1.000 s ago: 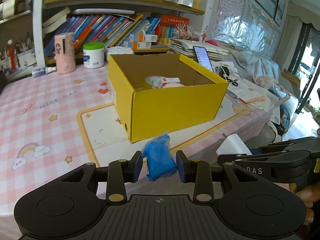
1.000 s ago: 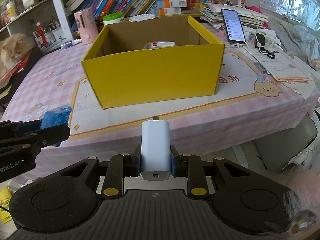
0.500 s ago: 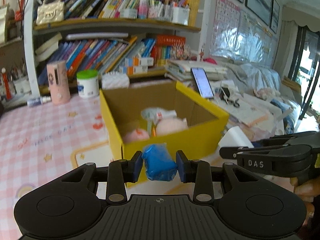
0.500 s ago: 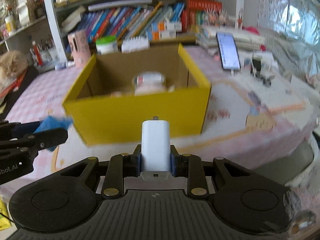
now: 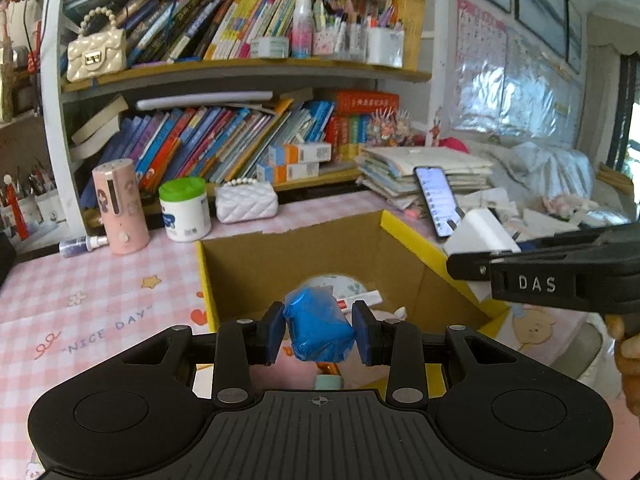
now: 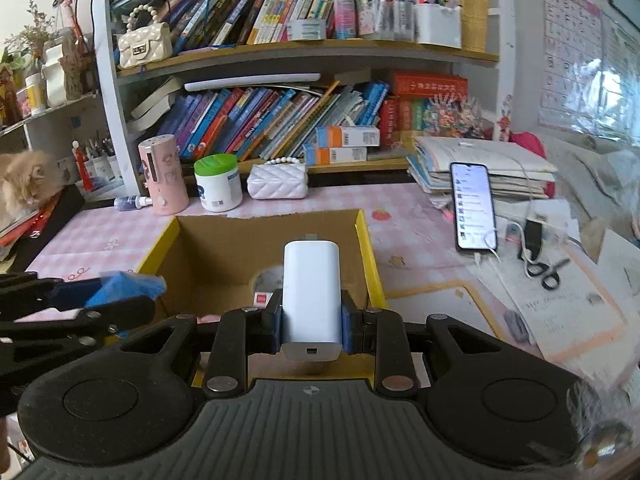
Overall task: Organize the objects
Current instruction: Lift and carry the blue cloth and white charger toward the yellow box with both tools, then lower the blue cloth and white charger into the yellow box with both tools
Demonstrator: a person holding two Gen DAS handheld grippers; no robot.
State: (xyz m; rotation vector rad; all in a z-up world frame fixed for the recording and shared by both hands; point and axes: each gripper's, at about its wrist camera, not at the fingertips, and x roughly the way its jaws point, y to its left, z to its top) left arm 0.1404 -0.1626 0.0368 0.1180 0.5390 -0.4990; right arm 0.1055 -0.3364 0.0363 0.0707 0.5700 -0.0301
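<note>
Both tools are sitting over the open yellow box (image 6: 370,256) on the counter (image 5: 80,304), so this looks like the drop-off step. Left tool (image 5: 319,334) is clamping a crumpled blue bag (image 5: 318,330) between its pads, hanging above the box interior, no clear long axis, just a lump. Right tool (image 6: 311,316) is pinching a white charger (image 6: 311,296) by its sides, also over the box, long axis running along the fingers, prong end pointing away toward the bookshelf (image 6: 280,52). Box is already holding a few items. Next move probably calls for lowering slightly and releasing each piece without clipping the box walls.
</note>
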